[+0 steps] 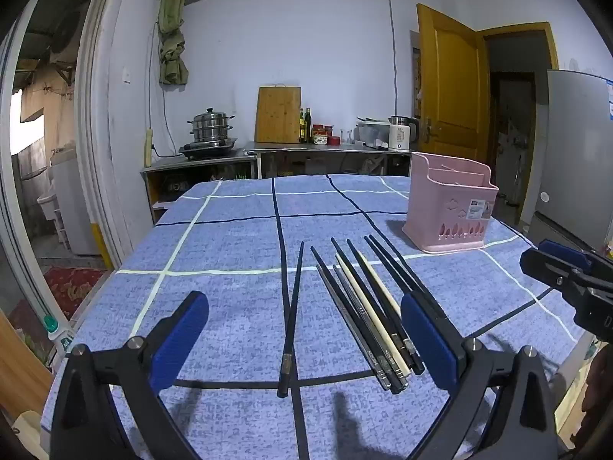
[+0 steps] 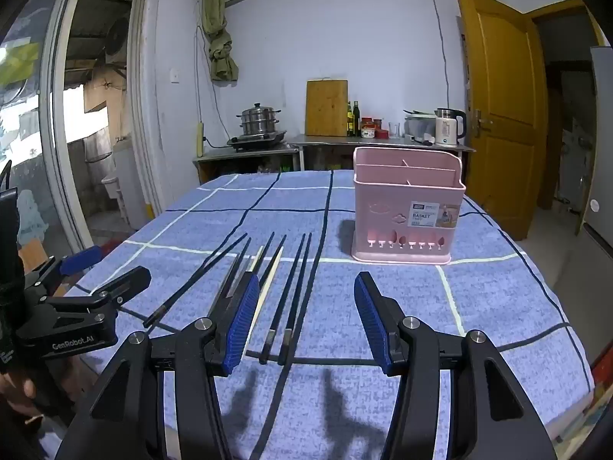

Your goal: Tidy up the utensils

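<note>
Several chopsticks lie on the blue checked tablecloth. One black chopstick lies apart to the left; a bundle of black, grey and cream chopsticks lies to its right. A pink utensil basket with dividers stands upright behind them, also in the right wrist view. My left gripper is open above the near ends of the chopsticks, holding nothing. My right gripper is open and empty over two black chopsticks; the cream chopstick lies beside its left finger.
The table's edges fall off left, right and near. Behind the table stands a steel counter with a steamer pot, a cutting board, bottles and a kettle. A yellow door stands open at right.
</note>
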Demonstrator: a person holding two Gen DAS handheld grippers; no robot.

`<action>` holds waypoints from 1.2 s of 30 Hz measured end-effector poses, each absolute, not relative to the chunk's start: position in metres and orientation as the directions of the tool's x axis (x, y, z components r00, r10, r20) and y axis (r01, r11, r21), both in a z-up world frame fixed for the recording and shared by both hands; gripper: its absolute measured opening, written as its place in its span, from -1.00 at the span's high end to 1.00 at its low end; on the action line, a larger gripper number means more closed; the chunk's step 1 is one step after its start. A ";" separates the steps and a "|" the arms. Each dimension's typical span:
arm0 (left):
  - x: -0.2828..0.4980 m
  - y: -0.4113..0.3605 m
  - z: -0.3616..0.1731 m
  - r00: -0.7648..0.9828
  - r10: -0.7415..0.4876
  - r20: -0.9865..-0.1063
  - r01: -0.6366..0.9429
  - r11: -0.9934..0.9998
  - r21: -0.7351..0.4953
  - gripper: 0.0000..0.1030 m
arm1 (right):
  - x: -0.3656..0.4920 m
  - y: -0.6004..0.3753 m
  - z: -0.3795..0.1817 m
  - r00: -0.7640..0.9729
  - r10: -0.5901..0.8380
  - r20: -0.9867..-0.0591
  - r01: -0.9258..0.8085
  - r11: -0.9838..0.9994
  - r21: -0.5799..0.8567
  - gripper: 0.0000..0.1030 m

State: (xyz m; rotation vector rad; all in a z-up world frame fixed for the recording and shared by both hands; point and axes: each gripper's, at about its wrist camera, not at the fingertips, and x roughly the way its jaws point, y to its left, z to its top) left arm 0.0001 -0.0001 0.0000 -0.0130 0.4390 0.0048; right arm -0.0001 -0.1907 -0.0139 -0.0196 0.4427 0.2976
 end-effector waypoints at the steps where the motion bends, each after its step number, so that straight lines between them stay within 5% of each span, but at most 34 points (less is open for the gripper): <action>1: 0.000 0.000 0.000 0.909 -0.004 -0.416 -0.006 1.000 -0.022 -0.98 | 0.000 -0.191 -0.014 0.861 0.281 -0.423 -0.289 0.956 0.048 -0.03; 36: -0.004 0.005 0.005 0.907 -0.014 -0.421 -0.001 0.999 -0.036 -0.98 | 0.001 -0.187 -0.015 0.853 0.290 -0.433 -0.297 0.953 0.053 -0.03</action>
